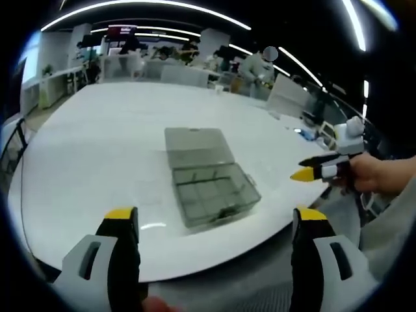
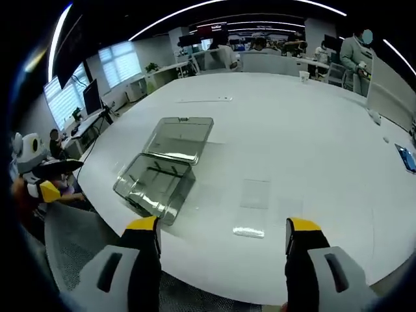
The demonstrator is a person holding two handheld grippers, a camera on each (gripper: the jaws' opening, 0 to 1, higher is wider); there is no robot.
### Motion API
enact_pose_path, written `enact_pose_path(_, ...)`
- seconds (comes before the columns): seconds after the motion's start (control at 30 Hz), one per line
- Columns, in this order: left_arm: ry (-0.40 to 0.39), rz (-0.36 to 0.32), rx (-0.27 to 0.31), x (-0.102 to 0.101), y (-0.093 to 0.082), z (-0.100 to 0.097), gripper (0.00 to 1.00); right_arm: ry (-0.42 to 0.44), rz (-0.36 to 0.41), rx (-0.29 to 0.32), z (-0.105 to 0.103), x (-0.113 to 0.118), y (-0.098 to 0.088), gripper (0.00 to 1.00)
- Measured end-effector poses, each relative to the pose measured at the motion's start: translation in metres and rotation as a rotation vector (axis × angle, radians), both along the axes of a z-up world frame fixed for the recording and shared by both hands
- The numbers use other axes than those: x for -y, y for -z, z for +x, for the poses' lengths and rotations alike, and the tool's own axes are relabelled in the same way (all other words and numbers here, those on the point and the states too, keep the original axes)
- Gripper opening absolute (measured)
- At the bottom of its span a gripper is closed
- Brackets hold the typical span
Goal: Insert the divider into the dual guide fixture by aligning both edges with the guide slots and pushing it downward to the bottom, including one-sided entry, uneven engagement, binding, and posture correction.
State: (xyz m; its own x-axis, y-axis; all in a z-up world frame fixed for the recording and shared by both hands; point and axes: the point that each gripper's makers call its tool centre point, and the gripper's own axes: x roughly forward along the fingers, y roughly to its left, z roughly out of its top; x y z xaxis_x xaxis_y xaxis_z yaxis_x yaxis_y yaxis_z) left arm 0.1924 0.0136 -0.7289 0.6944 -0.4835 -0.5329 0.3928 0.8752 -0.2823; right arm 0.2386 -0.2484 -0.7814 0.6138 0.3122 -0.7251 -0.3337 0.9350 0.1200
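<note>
Clear plastic organiser box (image 2: 159, 170) lies lid-open at ten o'clock, clear divider (image 2: 253, 195) flat at twelve; right gripper (image 2: 222, 235) and left gripper (image 1: 214, 224) spread, empty; insertion seemingly unstarted.

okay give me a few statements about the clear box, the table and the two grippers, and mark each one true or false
1. The clear plastic box lies on the white table with its lid swung open flat. True.
2. The left gripper is clamped on the box. False: its jaws stand wide apart with nothing between them, short of the box.
3. The right gripper is open and holds nothing. True.
4. A flat clear sheet lies on the table apart from the box in the right gripper view. True.
5. The box is packed with coloured parts. False: its compartments look empty, with only thin dividers showing.
</note>
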Motion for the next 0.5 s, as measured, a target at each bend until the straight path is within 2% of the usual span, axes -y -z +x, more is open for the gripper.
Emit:
enact_pose_path(0.2,0.011,0.007,-0.003,-0.001,0.002,0.004,0.96,-0.013,-0.014,-0.035,0.01,-0.004,0.013,0.7)
enact_pose_path(0.37,0.02,0.012,-0.008,-0.001,0.004,0.006,0.96,-0.031,-0.048,-0.045,0.02,-0.005,0.022,0.61)
enact_pose_path(0.5,0.024,0.016,-0.012,-0.001,0.007,0.008,0.96,-0.031,-0.059,-0.048,0.029,-0.006,0.026,0.58)
